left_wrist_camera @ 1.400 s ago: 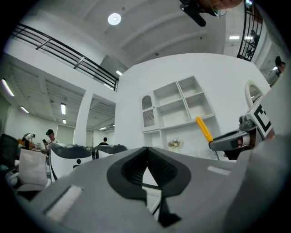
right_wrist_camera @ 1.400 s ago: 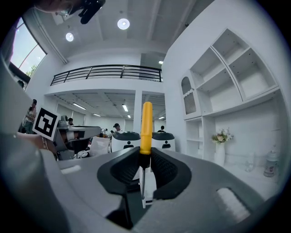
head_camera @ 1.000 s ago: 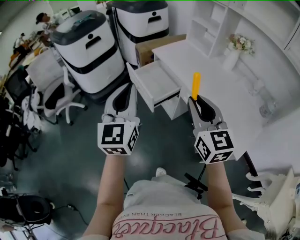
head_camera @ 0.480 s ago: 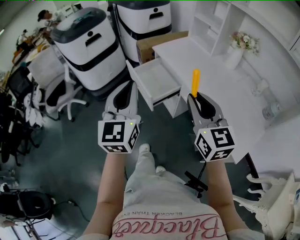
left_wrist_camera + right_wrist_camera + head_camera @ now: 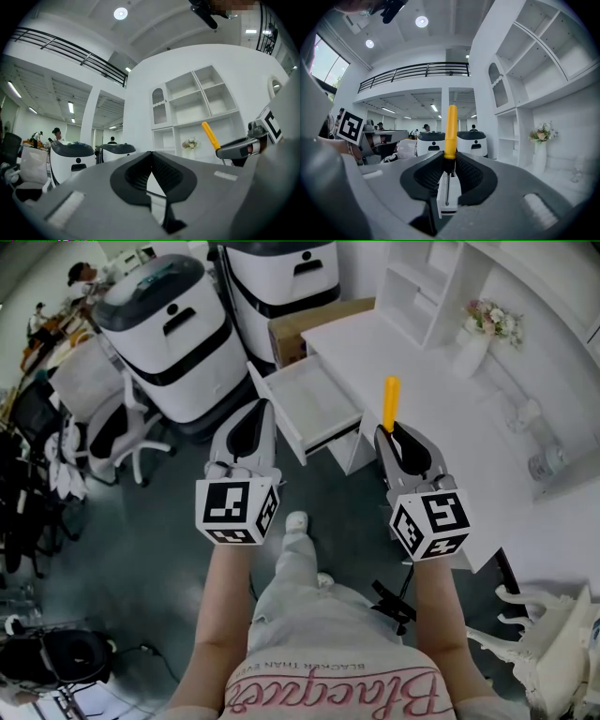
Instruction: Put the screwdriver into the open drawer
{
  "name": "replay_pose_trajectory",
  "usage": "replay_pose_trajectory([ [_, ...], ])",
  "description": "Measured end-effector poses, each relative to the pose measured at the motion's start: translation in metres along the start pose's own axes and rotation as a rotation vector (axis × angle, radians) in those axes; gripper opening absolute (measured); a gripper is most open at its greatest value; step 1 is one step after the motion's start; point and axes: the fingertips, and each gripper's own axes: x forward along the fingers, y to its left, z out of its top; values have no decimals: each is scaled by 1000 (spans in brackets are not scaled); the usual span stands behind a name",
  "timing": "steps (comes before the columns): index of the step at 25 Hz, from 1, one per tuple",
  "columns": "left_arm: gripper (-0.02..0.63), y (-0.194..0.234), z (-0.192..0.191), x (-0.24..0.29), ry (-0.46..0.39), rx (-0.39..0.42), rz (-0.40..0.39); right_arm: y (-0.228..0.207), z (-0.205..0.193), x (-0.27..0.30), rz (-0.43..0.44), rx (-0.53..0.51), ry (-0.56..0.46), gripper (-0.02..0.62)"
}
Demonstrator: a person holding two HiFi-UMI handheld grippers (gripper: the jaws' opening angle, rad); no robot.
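My right gripper (image 5: 395, 432) is shut on the screwdriver (image 5: 390, 402), whose yellow handle sticks out past the jaws over the white desk's front edge. In the right gripper view the screwdriver (image 5: 450, 132) stands upright between the pads, its metal shaft pointing back toward the camera. The open white drawer (image 5: 309, 405) juts out from the desk, up and left of the screwdriver; what shows of its inside looks bare. My left gripper (image 5: 251, 418) is shut with nothing in it, just short of the drawer's front left corner. In the left gripper view its jaws meet at the tips (image 5: 151, 153).
The white desk (image 5: 422, 362) carries a vase of flowers (image 5: 478, 334) and a shelf unit behind. Two large white-and-black machines (image 5: 169, 329) stand left of the drawer, with a cardboard box (image 5: 309, 324) behind it. Office chairs (image 5: 103, 418) stand at the left on a dark floor.
Both grippers have edged forward toward the desk and drawer. The person's foot has stepped forward beneath them. The screwdriver stays gripped as before.
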Motion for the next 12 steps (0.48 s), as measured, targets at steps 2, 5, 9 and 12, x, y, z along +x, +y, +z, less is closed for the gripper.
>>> replay_pose_trajectory([
  [2,11,6,-1,7,0,-1,1,-1,1,8,1,0,0,78],
  [5,9,18,-5,18,2,-9,4,-2,0,23,-1,-2,4,78],
  [9,9,34,-14,33,8,-15,1,-5,-3,44,-9,-1,13,78],
  [12,9,52,-18,48,9,-22,5,-9,-2,64,-16,1,17,78],
])
